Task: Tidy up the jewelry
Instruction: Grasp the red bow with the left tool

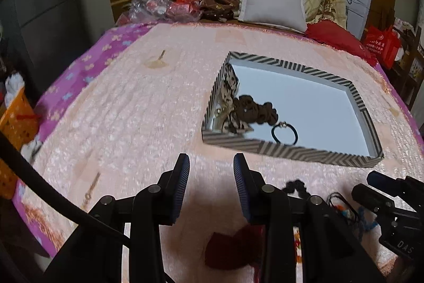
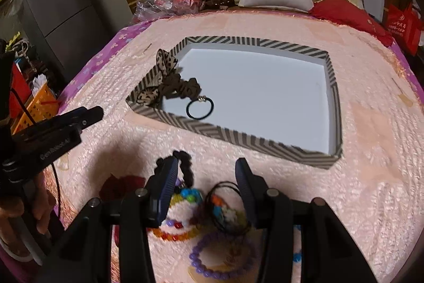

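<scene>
While right tool (image 2: 206, 184) hovers empty, beaded bracelets (image 2: 182, 227) lie beneath.

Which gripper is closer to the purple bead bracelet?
The right gripper. The purple bead bracelet lies on the bed just under its open jaws. The left gripper is off to the side over a dark red scrunchie, and the bracelet is out of its view.

wrist views | angled down, near bed | share striped tray (image 1: 291, 150), seemingly

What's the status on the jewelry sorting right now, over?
Left gripper and right gripper open, empty. Black hair tie and scrunchies in striped tray. Bead bracelets outside. Nothing blocking.
</scene>
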{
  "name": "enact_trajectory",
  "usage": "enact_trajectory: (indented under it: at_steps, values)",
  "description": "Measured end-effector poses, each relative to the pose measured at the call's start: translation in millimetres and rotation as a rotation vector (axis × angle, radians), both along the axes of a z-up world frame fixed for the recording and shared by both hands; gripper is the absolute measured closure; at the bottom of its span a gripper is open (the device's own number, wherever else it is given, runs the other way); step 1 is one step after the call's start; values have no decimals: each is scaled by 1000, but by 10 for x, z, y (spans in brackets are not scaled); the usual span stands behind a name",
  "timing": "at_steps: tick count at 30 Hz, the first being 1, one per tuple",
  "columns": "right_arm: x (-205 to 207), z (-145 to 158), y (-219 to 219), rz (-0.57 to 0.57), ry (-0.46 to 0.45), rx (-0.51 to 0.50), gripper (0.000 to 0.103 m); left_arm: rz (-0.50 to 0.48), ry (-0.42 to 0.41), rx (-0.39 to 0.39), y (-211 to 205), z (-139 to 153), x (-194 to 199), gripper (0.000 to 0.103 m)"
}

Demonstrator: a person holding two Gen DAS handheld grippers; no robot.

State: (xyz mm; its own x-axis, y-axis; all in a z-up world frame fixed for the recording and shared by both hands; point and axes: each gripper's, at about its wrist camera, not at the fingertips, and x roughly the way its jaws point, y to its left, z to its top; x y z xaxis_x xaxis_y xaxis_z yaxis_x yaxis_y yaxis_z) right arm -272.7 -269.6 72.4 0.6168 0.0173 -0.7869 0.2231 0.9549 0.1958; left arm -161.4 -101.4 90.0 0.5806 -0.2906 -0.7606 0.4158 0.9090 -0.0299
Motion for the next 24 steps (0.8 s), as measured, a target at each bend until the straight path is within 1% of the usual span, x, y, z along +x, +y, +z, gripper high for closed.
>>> enact_trajectory:
  at_steps: [5, 13, 17, 24]
  values:
    - [-215, -57, 4, 20, 14, -5, 56, 0, 90, -51, 147, -102, -85, 81]
    - [-417, -187, -98, 7, 35, 12, 56, 5, 174, -83, 329, -285, -196, 81]
    - [-476, -209, -109, 14, 31, 27, 56, 13, 224, -124, 411, -343, -255, 81]
    - [-610, -185, -142, 18, 34, -33, 56, 13, 251, -138, 407, -351, -436, 81]
